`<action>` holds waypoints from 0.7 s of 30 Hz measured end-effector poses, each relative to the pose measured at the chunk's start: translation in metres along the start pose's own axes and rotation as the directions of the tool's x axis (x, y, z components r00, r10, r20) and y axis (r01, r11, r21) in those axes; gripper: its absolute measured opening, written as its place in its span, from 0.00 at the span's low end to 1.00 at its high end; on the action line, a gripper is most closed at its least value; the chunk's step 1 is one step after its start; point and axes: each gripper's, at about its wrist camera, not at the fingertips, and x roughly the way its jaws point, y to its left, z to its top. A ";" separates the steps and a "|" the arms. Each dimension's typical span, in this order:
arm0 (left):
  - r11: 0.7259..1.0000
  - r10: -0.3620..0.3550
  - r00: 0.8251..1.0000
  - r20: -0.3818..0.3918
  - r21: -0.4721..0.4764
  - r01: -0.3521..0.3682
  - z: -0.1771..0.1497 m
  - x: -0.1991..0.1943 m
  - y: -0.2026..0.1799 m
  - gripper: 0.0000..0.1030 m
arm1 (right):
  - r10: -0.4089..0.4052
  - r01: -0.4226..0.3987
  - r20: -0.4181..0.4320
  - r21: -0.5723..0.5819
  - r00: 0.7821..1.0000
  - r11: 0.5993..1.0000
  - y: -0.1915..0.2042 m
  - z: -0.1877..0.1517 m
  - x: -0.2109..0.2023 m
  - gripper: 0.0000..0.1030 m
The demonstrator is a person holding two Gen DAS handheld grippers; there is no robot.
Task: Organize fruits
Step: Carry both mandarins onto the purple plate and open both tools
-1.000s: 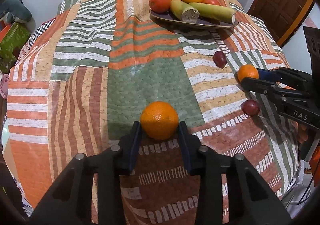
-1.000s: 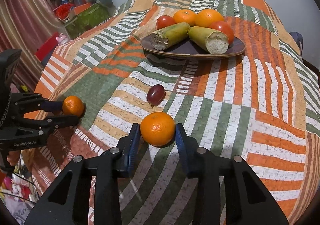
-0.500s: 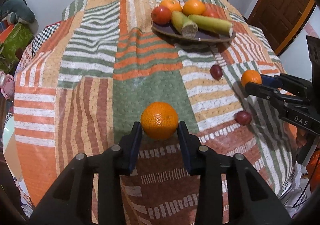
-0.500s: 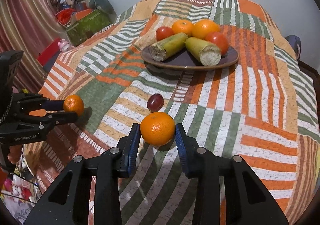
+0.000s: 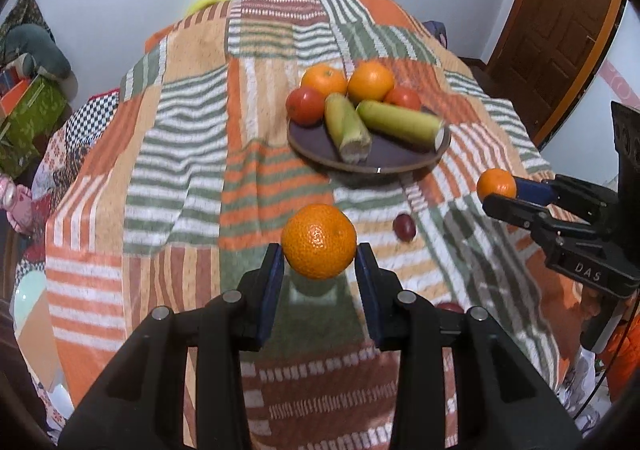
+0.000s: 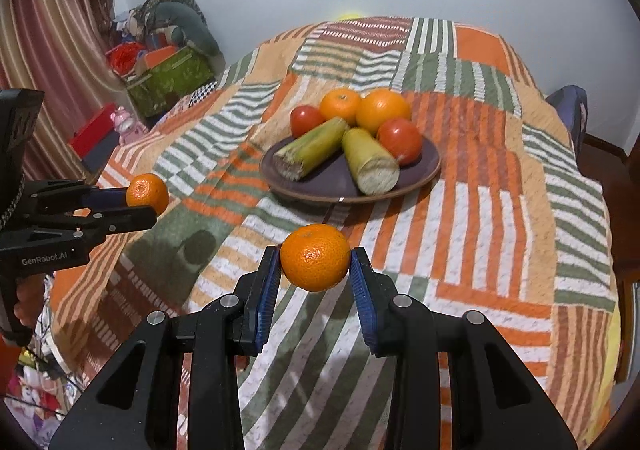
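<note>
One mandarin [image 5: 319,241] is sitting pinched between the blue pads of the left tool [image 5: 319,270], clear above the patchwork quilt [image 5: 180,153]; a second mandarin [image 6: 315,257] is gripped the same way in the right tool [image 6: 315,282], also off the cloth. Beyond both, the dark plate [image 6: 424,165] is carrying two oranges, two tomatoes and two green stalks, while two dark plums [image 5: 404,228] are lying loose on the quilt near the plate.
</note>
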 end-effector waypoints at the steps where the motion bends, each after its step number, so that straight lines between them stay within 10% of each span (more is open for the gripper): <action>1: 1.000 0.000 1.000 0.004 0.002 0.000 0.004 0.001 -0.001 0.36 | -0.001 0.001 0.004 -0.001 1.000 1.000 -0.001 0.001 0.000 0.32; 15: 1.000 0.007 0.995 0.098 0.019 -0.008 0.060 0.011 -0.007 0.35 | 0.005 -0.004 0.060 -0.026 0.998 1.000 -0.005 0.041 0.014 0.32; 21: 1.000 -0.003 1.000 0.021 -0.016 0.004 0.058 0.044 0.011 0.36 | 0.007 -0.006 0.059 -0.022 0.998 1.000 -0.010 0.045 0.022 0.32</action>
